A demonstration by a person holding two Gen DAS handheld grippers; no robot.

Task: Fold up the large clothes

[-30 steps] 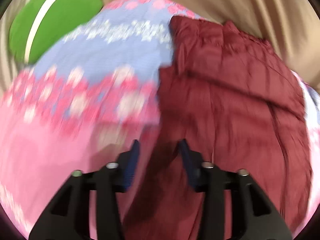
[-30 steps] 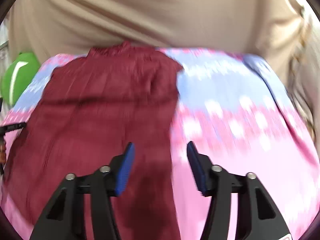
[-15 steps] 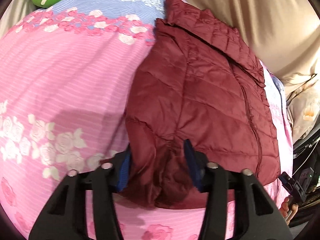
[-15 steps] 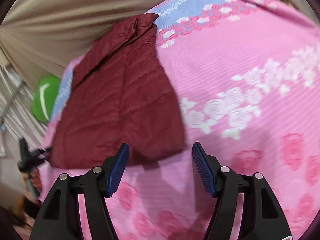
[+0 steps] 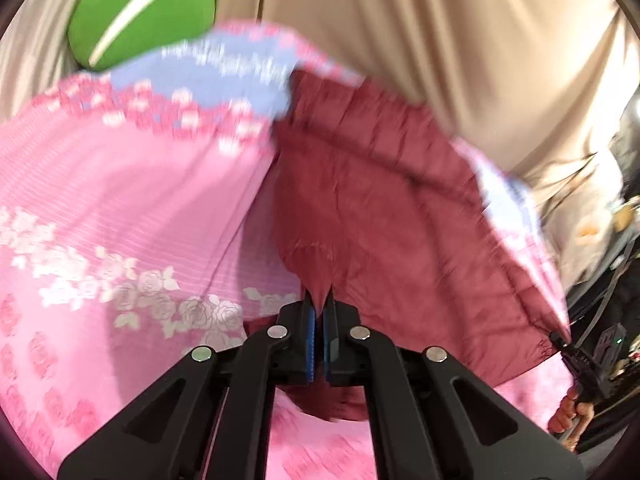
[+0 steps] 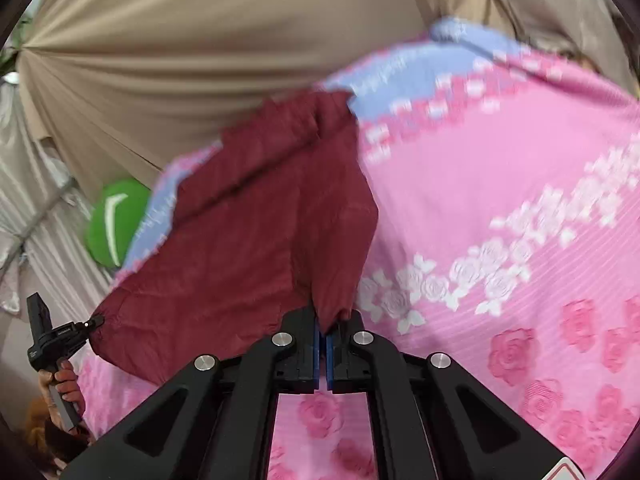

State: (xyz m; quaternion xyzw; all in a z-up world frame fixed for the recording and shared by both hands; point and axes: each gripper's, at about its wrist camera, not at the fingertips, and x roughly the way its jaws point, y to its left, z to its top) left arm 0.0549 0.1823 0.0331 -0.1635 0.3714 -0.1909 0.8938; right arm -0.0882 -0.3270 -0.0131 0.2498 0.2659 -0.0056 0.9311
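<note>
A dark red quilted jacket (image 5: 392, 216) lies on a pink floral bedsheet (image 5: 120, 208), collar toward the far side. My left gripper (image 5: 319, 312) is shut on the jacket's near hem at its left corner and lifts it off the bed. My right gripper (image 6: 322, 324) is shut on the jacket (image 6: 248, 232) at the hem's right corner. Each gripper shows in the other's view, at the far hem corner: the right one (image 5: 560, 338) and the left one (image 6: 94, 322), both pinching the fabric. The hem hangs stretched between them.
A green cushion (image 5: 140, 12) with a white stripe sits at the bed's far left corner; it also shows in the right wrist view (image 6: 114, 220). A beige curtain (image 6: 200, 60) hangs behind the bed. The sheet (image 6: 500, 200) has a blue band near the head. Dark equipment (image 5: 616, 280) stands off the right side.
Both grippers went from open around the hem to shut on its two corners. The near edge of the jacket has risen off the sheet.
</note>
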